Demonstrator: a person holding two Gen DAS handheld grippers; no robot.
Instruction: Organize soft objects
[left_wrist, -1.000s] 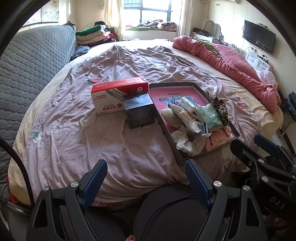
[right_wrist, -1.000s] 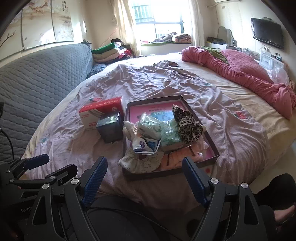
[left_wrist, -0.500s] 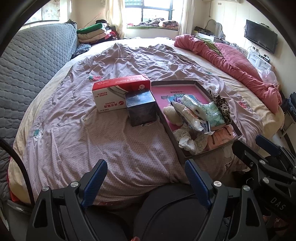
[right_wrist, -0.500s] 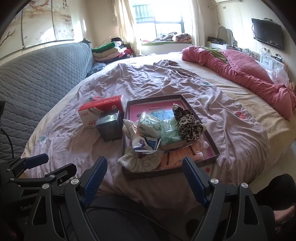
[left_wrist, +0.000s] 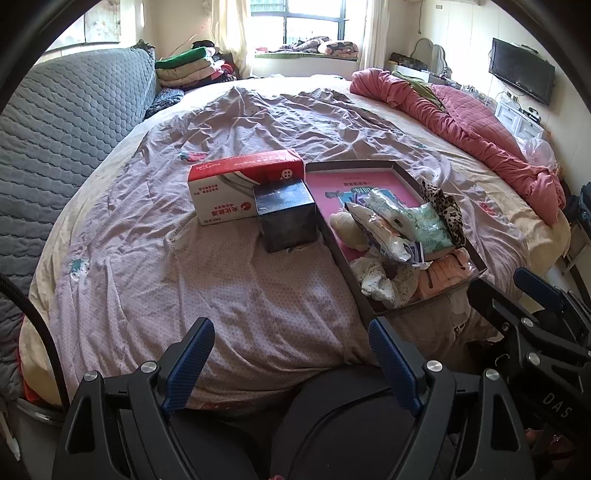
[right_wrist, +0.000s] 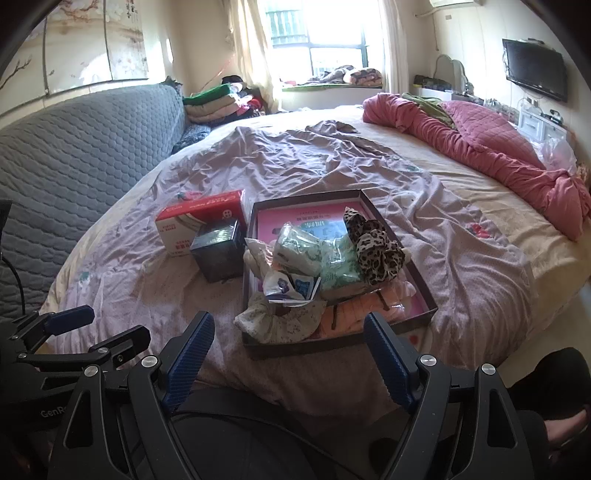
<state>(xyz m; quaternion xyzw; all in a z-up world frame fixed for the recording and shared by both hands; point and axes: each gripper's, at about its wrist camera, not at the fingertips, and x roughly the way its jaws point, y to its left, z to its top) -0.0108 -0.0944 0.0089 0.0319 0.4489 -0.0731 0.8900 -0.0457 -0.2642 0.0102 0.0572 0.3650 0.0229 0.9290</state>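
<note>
Partly buried: orange cloth under packets.

Tray on bed, soft items piled inside; cube box touching tray at 9 o'clock, tissue box behind it at 11.

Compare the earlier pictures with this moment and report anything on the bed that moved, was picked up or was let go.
Nothing visibly changed. The tray of soft things, the red and white box and the dark box lie as before, and both hand-held grippers, left and right, stay open and empty at the bed's near edge.
</note>
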